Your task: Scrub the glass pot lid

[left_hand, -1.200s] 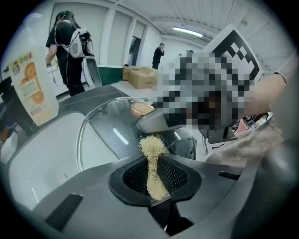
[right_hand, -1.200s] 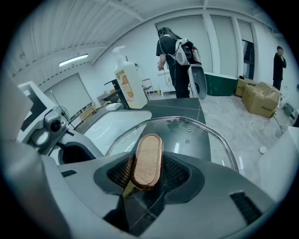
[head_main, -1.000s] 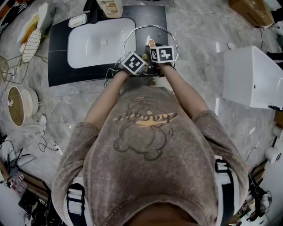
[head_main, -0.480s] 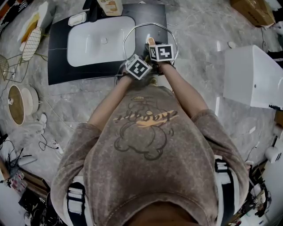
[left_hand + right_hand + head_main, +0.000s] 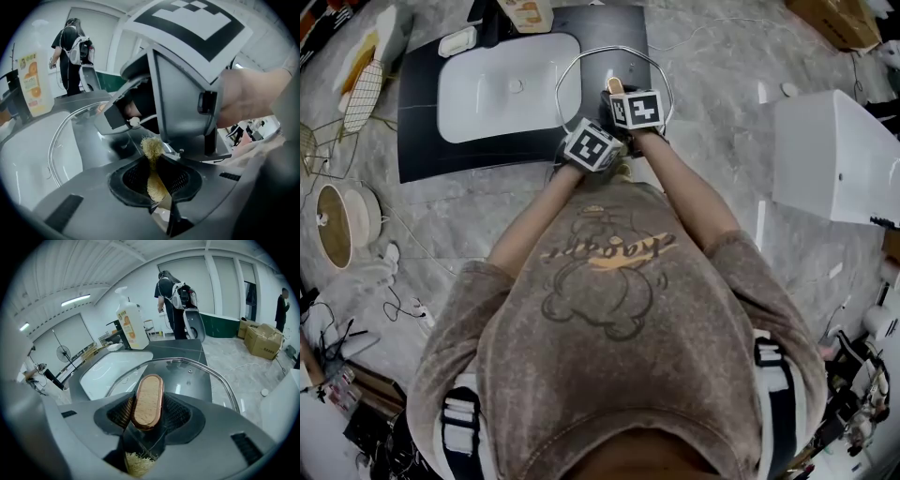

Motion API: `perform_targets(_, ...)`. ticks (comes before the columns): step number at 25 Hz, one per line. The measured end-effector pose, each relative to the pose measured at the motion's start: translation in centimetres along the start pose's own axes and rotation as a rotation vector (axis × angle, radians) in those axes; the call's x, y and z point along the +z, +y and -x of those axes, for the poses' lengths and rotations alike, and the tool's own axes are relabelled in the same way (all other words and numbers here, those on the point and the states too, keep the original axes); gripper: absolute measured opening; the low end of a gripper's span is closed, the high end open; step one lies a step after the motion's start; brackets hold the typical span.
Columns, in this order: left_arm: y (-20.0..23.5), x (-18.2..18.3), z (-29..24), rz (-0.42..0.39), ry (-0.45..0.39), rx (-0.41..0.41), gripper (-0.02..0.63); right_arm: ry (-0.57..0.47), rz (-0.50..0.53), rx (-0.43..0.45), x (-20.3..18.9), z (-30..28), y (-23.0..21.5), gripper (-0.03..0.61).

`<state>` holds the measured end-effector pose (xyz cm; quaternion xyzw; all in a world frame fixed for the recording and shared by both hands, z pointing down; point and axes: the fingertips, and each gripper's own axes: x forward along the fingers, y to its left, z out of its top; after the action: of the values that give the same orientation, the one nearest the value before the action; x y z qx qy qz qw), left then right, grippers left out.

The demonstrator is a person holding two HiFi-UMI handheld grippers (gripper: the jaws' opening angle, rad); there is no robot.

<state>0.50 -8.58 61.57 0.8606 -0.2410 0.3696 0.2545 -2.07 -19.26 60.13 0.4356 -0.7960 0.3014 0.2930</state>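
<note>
Left claw now nearer right claw

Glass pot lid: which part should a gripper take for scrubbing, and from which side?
Best the oval wood-topped handle at the centre of the glass pot lid, approached from the handle face, jaws across its narrow width. The glass is smooth and the rim thin; the right gripper is shut on the handle this way.

Right tool grips wooden handle on glass lid.
</note>
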Motion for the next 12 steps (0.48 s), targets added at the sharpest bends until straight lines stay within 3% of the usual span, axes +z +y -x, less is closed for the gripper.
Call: perform_targets(12, 0.41, -1.00, 0.25, -0.030, -0.014, 0.023, 0.066, -0.004, 0.004, 0.011, -0.06, 0.09, 0.00, 0.189)
